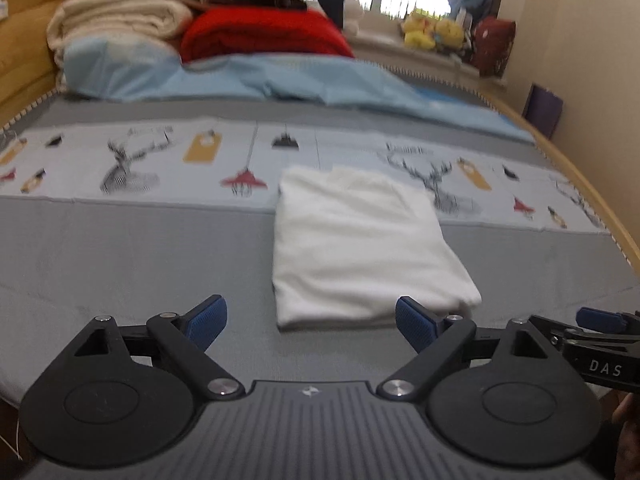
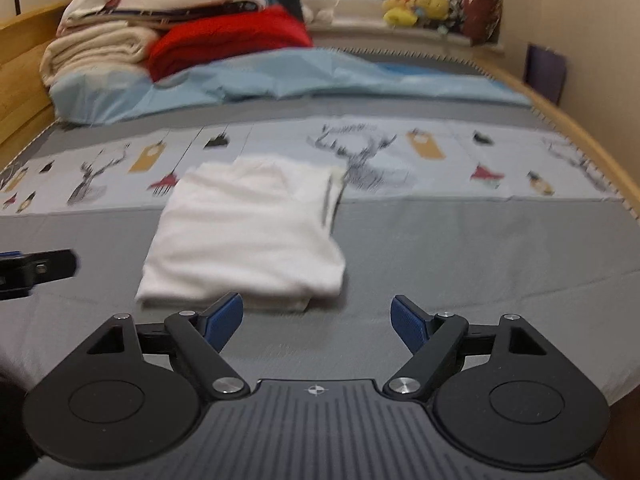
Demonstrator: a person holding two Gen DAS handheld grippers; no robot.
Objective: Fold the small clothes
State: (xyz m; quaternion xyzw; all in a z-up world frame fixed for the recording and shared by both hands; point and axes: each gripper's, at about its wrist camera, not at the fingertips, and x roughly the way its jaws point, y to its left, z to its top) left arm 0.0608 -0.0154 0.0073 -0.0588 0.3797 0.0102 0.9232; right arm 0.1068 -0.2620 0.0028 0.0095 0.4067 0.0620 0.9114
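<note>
A white garment (image 1: 360,248) lies folded into a neat rectangle on the grey bed cover (image 1: 140,260). It also shows in the right wrist view (image 2: 248,240). My left gripper (image 1: 311,322) is open and empty, just short of the garment's near edge. My right gripper (image 2: 317,320) is open and empty, its left pad at the garment's near right corner. The right gripper's tip shows at the left wrist view's right edge (image 1: 600,320). The left gripper's tip shows at the right wrist view's left edge (image 2: 40,268).
A printed strip with deer (image 1: 128,160) crosses the bed behind the garment. A light blue quilt (image 1: 300,80), a red blanket (image 1: 260,36) and stacked cream bedding (image 1: 116,16) lie at the far end. Plush toys (image 1: 436,34) sit on the windowsill. The wooden bed rim (image 1: 580,184) runs along the right.
</note>
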